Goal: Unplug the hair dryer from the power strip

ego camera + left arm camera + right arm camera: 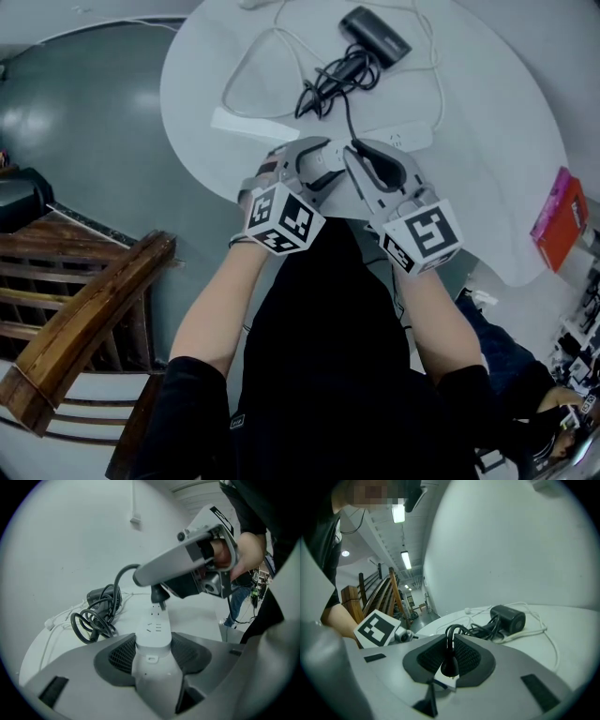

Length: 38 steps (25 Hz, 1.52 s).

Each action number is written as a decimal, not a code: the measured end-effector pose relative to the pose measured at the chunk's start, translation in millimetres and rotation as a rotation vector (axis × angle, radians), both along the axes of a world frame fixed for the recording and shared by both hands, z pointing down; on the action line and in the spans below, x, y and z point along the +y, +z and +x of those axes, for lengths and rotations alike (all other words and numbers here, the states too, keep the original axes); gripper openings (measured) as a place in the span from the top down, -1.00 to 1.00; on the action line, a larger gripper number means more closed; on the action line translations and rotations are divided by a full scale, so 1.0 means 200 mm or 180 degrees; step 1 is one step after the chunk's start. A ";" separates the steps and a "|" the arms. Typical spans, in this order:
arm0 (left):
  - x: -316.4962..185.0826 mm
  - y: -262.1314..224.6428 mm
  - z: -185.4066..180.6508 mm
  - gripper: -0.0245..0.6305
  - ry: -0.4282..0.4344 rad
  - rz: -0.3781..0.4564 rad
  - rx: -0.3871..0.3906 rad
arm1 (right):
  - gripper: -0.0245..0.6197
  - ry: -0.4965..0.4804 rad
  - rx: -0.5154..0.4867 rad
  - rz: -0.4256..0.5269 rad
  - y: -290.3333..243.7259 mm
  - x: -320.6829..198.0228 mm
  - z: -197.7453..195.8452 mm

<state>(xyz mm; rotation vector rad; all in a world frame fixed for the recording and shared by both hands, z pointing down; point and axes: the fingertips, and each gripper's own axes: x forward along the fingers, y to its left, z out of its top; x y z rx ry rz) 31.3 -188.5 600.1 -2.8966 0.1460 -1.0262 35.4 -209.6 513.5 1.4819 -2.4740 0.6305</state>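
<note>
- The left gripper (152, 645) is shut tight on one end of the white power strip (157, 626).
- The strip lies flat on the round white table (487, 141), near the person's side.
- The right gripper (449, 660) pinches the black plug (449, 666) between its jaws.
- The plug is right at a socket in the strip, just in front of the left gripper. I cannot tell if its pins are in or out.
- The two grippers are side by side, very close to each other.
- The plug's black cord (328, 82) runs back to a messy coil in the middle of the table.
- The black hair dryer (375, 36) lies just past the coil, on the far side of the table, well apart from both grippers.
- A thin white cord (251, 67) loops around the coil and the dryer.
- A red box (560, 217) is by the table's right edge.
- A wooden rail (89, 323) stands to the left, away from the table.
</note>
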 end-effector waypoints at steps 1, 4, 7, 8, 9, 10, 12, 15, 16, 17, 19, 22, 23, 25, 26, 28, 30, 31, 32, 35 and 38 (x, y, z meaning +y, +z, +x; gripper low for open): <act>0.00 0.00 0.00 0.19 0.0002 -0.0006 0.0007 | 0.72 0.0014 -0.0038 0.0024 -0.03 -0.01 0.03; 0.00 0.00 -0.01 0.19 -0.0023 -0.0028 0.0016 | 0.72 0.0021 -0.0172 -0.0166 -0.01 0.00 0.10; -0.01 -0.01 -0.01 0.18 -0.0082 -0.0126 0.0068 | 0.72 0.0118 -0.0207 -0.0401 0.06 0.05 0.20; -0.01 -0.02 -0.01 0.17 -0.0104 -0.0170 0.0094 | 0.72 0.0157 -0.0215 -0.0452 0.08 0.07 0.22; -0.01 -0.03 -0.02 0.17 -0.0117 -0.0204 0.0117 | 0.71 0.0186 -0.0225 -0.0498 0.10 0.08 0.23; 0.00 -0.05 -0.02 0.16 -0.0123 -0.0232 0.0140 | 0.71 0.0203 -0.0233 -0.0544 0.12 0.10 0.24; 0.01 -0.10 -0.04 0.16 -0.0130 -0.0285 0.0204 | 0.71 0.0204 -0.0234 -0.0625 0.14 0.12 0.24; 0.02 -0.20 -0.05 0.17 -0.0191 -0.0299 0.0313 | 0.71 0.0201 -0.0261 -0.0726 0.18 0.15 0.24; 0.01 -0.24 -0.06 0.17 -0.0221 -0.0282 0.0342 | 0.71 0.0219 -0.0287 -0.0761 0.20 0.16 0.25; 0.01 -0.27 -0.07 0.18 -0.0252 -0.0264 0.0372 | 0.71 0.0243 -0.0304 -0.0791 0.21 0.17 0.25; 0.00 -0.34 -0.10 0.21 -0.0310 -0.0226 0.0441 | 0.71 0.0277 -0.0249 -0.0830 0.23 0.19 0.26; -0.03 -0.46 -0.15 0.26 -0.0392 -0.0168 0.0572 | 0.71 0.0332 -0.0088 -0.0793 0.18 0.20 0.29; -0.04 -0.50 -0.16 0.26 -0.0419 -0.0138 0.0619 | 0.71 0.0377 -0.0061 -0.0745 0.14 0.21 0.30; -0.05 -0.60 -0.20 0.27 -0.0475 -0.0079 0.0720 | 0.71 0.0479 -0.0019 -0.0623 0.03 0.22 0.34; -0.05 -0.65 -0.22 0.28 -0.0503 -0.0059 0.0770 | 0.72 0.0526 -0.0001 -0.0560 -0.02 0.23 0.35; -0.04 -0.74 -0.26 0.30 -0.0553 -0.0026 0.0848 | 0.72 0.0597 0.0032 -0.0442 -0.12 0.25 0.36; -0.05 -0.81 -0.29 0.32 -0.0602 0.0013 0.0895 | 0.72 0.0642 0.0059 -0.0324 -0.23 0.27 0.37; -0.05 -0.85 -0.30 0.33 -0.0629 0.0029 0.0917 | 0.72 0.0657 0.0066 -0.0265 -0.27 0.28 0.38; -0.06 -0.88 -0.30 0.33 -0.0658 0.0038 0.0942 | 0.72 0.0669 0.0070 -0.0206 -0.32 0.29 0.39; -0.07 -0.96 -0.31 0.35 -0.0754 0.0048 0.1018 | 0.72 0.0685 0.0102 -0.0033 -0.45 0.31 0.43; -0.07 -1.04 -0.31 0.35 -0.0847 0.0055 0.1077 | 0.72 0.0672 0.0150 0.0149 -0.57 0.34 0.49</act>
